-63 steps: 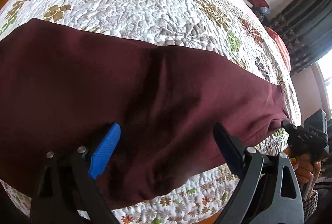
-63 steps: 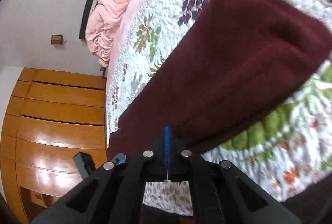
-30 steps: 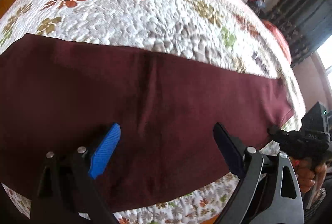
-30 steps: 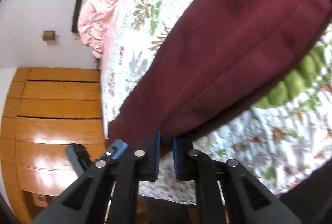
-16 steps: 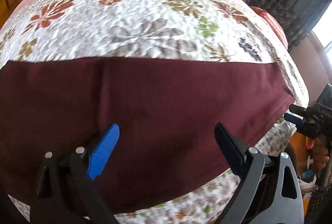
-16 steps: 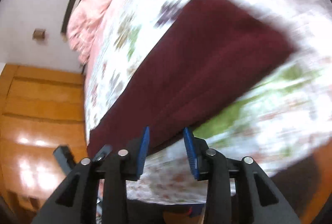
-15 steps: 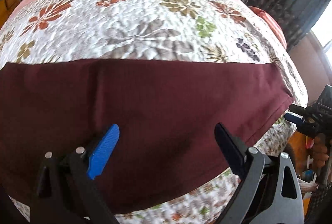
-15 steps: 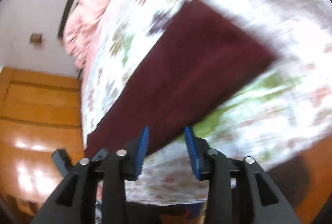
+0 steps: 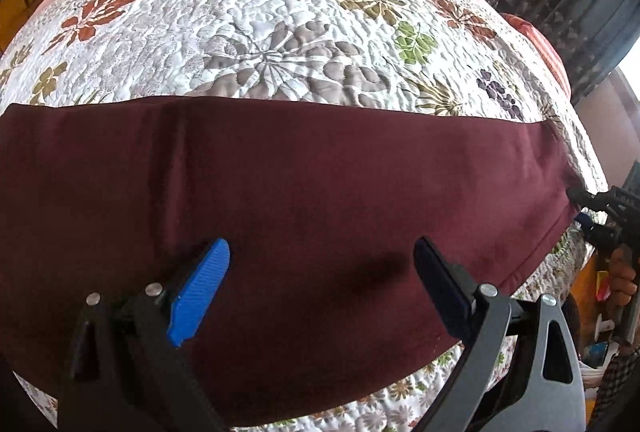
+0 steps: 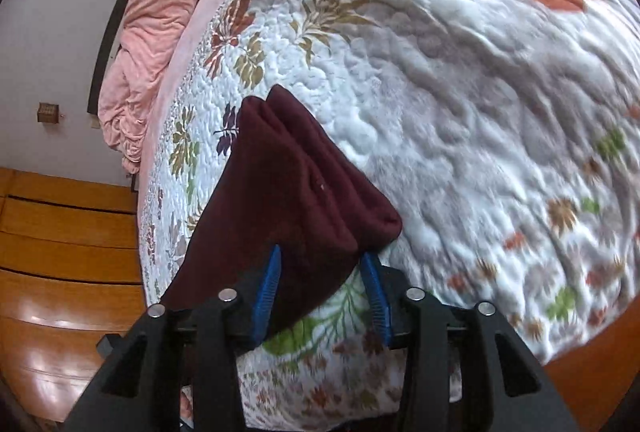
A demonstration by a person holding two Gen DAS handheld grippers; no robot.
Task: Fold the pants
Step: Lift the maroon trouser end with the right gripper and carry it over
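The left gripper [image 9: 320, 284] hovers spread wide over the near edge of the maroon pants [image 9: 280, 212], its blue pad and black pad well apart and clasping nothing. The pants lie as a long folded band across the near part of the floral quilt [image 9: 280, 32]. At their right end the right gripper [image 10: 320, 284] stands released, its jaws straddling the rounded hem of the pants [image 10: 288, 200]. Farther off lie a pink blanket [image 10: 160, 32], a wooden wardrobe [image 10: 60, 252] and dark curtains [image 9: 580, 12]. Two seconds ago the right gripper was pinched on the fabric; it has since let go and widened.
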